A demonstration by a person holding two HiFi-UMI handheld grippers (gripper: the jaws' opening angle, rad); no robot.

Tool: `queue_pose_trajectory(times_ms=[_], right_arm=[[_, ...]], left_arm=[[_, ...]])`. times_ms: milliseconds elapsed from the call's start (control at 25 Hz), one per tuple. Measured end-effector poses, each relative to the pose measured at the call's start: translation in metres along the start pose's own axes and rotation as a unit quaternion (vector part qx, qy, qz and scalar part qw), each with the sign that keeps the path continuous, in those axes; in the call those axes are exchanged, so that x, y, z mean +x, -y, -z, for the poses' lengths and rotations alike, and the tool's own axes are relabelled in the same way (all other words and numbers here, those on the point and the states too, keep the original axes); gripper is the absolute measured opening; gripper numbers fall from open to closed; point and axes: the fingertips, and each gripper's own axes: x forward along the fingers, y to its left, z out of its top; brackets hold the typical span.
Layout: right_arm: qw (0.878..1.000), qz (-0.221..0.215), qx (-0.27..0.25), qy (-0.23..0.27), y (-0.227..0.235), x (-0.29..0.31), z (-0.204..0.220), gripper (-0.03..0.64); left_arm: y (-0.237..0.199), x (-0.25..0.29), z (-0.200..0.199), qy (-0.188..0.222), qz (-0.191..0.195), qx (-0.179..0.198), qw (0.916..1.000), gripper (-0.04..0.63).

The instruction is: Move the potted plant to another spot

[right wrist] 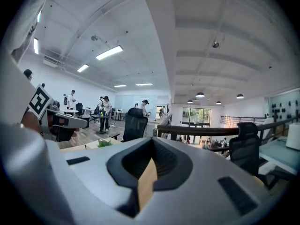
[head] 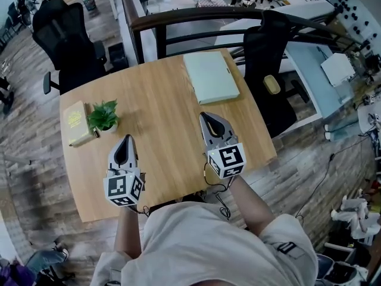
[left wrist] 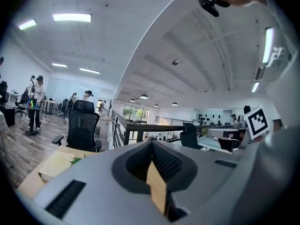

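Both tongs, your left gripper [head: 126, 139] and right gripper [head: 205, 117], are pinched closed and empty. Small green potted plant in white pot [head: 103, 117] stands at 9 o'clock on the light wooden table [head: 166, 136], ungripped; move probably all ahead.

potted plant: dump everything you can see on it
The potted plant is small: a tuft of bright green leaves in a low pale pot. It stands upright on the wooden table near its left edge in the head view, close beside a yellowish book; whether they touch is unclear. Neither tool holds it; the left tool is nearest, apart from it.
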Motion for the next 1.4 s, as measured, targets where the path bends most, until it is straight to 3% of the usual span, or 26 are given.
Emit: queue_pose_trajectory(times_ms=[280, 480, 920, 1400], right_arm=[[0.999, -0.011, 0.003, 0.041, -0.002, -0.011, -0.044, 0.003], [0.998, -0.026, -0.006, 0.058, -0.014, -0.013, -0.061, 0.003], [0.997, -0.036, -0.008, 0.065, -0.028, -0.023, -0.062, 0.003], [0.998, -0.039, -0.01, 0.057, -0.037, -0.025, -0.056, 0.003]], left_arm=[[0.022, -0.013, -0.053, 0.056, -0.002, 0.019, 0.9982, 0.012], [0.023, -0.026, -0.069, 0.07, -0.012, 0.026, 0.9972, 0.012], [0.033, -0.036, -0.06, 0.064, -0.012, 0.045, 0.9968, 0.012], [0.032, -0.036, -0.052, 0.06, -0.007, 0.037, 0.9975, 0.012]])
